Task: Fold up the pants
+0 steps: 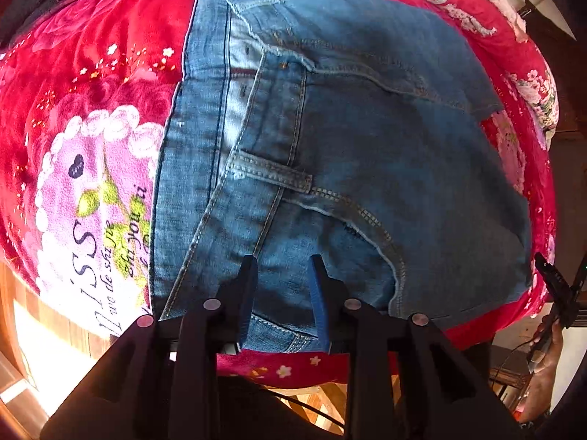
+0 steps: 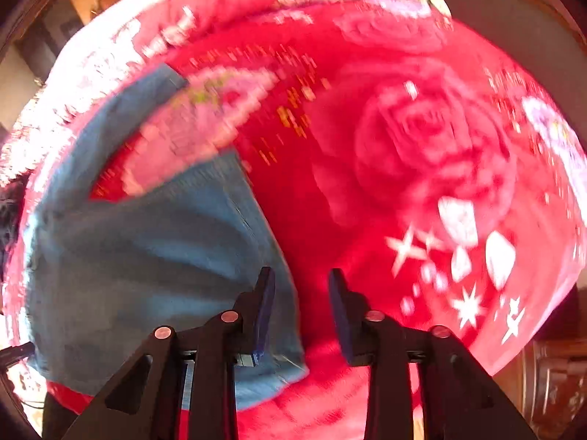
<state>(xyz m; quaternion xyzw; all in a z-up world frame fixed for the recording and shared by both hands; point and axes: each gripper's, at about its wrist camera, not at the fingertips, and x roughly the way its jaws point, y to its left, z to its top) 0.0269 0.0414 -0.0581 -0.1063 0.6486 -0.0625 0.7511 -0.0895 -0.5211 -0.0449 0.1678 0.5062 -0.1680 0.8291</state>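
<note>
One pair of jeans [image 1: 330,139] lies ahead of the left tool [image 1: 282,267], spread flat on a red blanket [image 1: 121,29] printed with roses. To that tool's left the blanket carries one pink heart panel [image 1: 88,198] ringed with white and lettered "Miss". The jeans' waistband runs along their left edge, with one belt loop just ahead of the tool's tips. The left tool's two fingers [image 1: 247,282] stand a moderate gap apart above the denim near its close edge, gripping nothing. Far to its right, at the frame's rim, a hand [image 1: 546,352] holds a dark device. Wooden floor [image 1: 47,348] shows below the blanket at the lower left.

In the right wrist view, which is motion-blurred, the jeans [image 2: 146,256] lie ahead and to the left of the right tool [image 2: 301,286], the two legs parting into a V that bares the blanket [image 2: 403,146]. The right tool's two fingers [image 2: 266,304] are also moderately apart and hold nothing; the left one is over the denim's edge, the right one over bare blanket. White star prints sit to its right. Dim furniture shows at the frame's edges.
</note>
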